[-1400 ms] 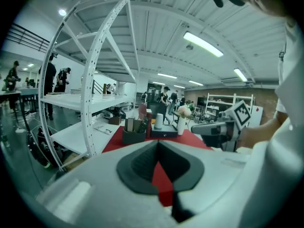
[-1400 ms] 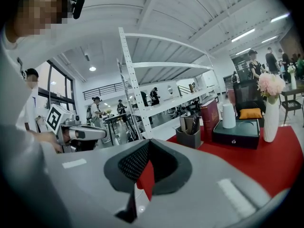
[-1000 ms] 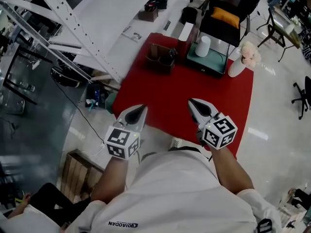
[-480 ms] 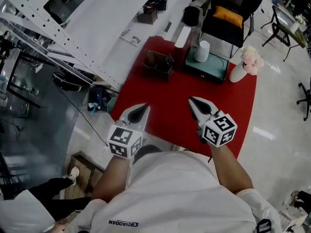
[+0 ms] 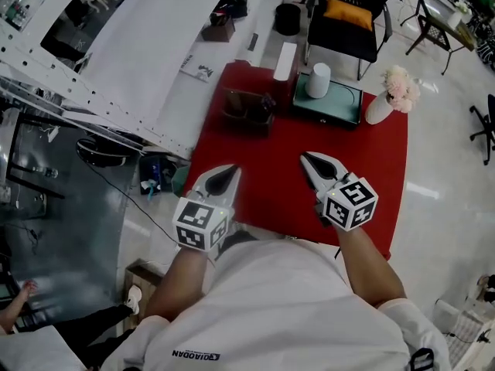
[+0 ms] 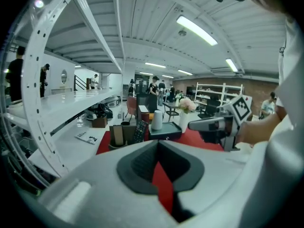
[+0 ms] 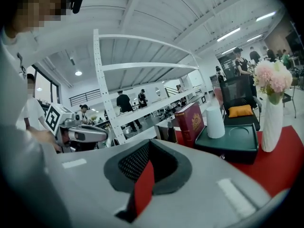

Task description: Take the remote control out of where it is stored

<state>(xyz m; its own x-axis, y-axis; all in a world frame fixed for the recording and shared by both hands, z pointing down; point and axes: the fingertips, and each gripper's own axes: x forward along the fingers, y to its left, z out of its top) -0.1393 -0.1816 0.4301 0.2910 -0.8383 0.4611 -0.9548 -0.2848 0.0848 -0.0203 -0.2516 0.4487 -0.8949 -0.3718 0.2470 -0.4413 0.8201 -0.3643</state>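
The black remote control (image 6: 139, 131) stands upright in a brown holder (image 5: 246, 108) at the far left of the red table (image 5: 309, 168); the left gripper view shows that holder (image 6: 118, 136) too. My left gripper (image 5: 230, 169) hovers over the table's near left edge, well short of the holder, with its jaws shut and empty (image 6: 156, 141). My right gripper (image 5: 306, 158) hangs over the near middle of the table, also shut and empty (image 7: 148, 146). The two point toward the far end, side by side.
A dark green tray (image 5: 340, 103) with a white cup (image 5: 318, 79) sits at the far end, a red book (image 7: 190, 122) beside it. A white vase with pink flowers (image 5: 387, 99) stands far right. A black chair (image 5: 344, 14) is behind; white shelving (image 5: 116, 91) runs along the left.
Both grippers have moved forward together over the red table, still shut. The holder, tray and vase now lie nearer to them in the head view.
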